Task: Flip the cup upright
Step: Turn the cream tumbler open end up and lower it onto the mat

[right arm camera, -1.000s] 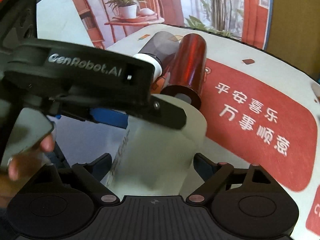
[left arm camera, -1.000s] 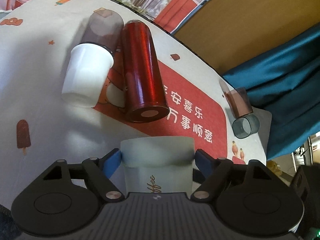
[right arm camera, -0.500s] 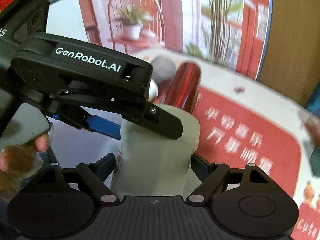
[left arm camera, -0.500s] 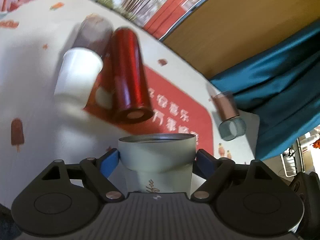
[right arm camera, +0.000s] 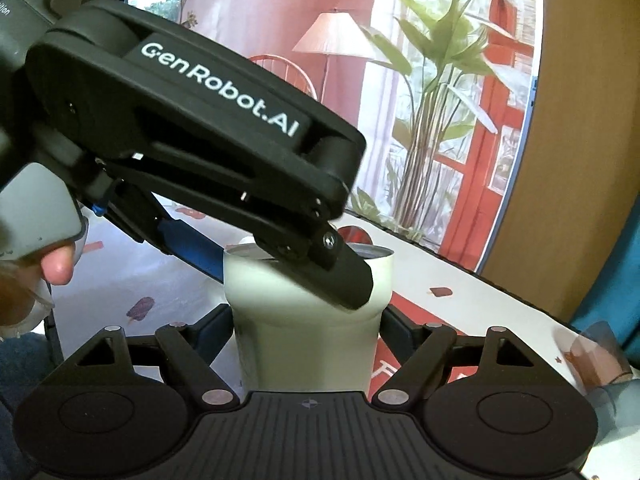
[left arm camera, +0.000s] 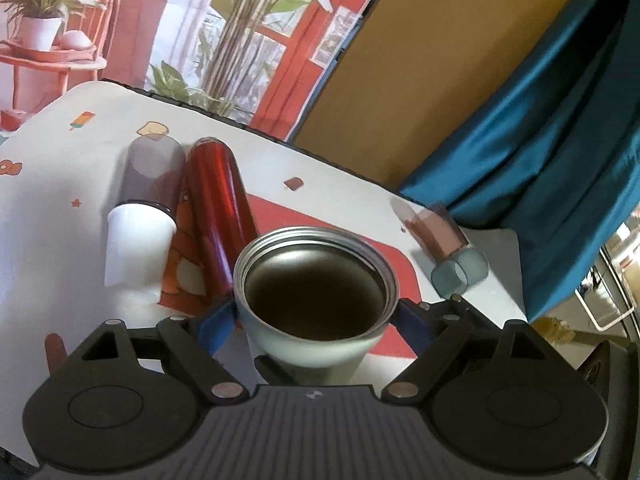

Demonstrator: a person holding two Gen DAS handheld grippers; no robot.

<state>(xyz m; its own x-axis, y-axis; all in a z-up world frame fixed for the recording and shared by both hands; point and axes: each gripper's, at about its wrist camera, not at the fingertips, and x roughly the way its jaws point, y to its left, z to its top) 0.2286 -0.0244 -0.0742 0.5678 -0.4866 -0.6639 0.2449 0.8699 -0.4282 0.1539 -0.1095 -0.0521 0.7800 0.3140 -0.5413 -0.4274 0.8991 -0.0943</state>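
A pale green steel cup (left arm camera: 316,340) stands nearly upright with its open mouth up, its dark steel inside showing. My left gripper (left arm camera: 316,316) is shut on the cup just under its rim, blue pads on both sides. In the right wrist view the same cup (right arm camera: 304,340) stands between the fingers of my right gripper (right arm camera: 306,330), lower on its body; the left gripper's black body (right arm camera: 192,128) crosses above it. Whether the right pads press the cup is unclear.
On the white and red tablecloth (left arm camera: 60,208) lie a red bottle (left arm camera: 216,208), a white cup with a smoky lid (left arm camera: 140,224) and a small brown and grey tumbler (left arm camera: 444,248). A blue curtain (left arm camera: 540,160) hangs at right.
The cup has been turned from lying on its side to nearly upright, mouth up. Both grippers rose and tilted with it, so the table objects now sit lower and farther back in view.
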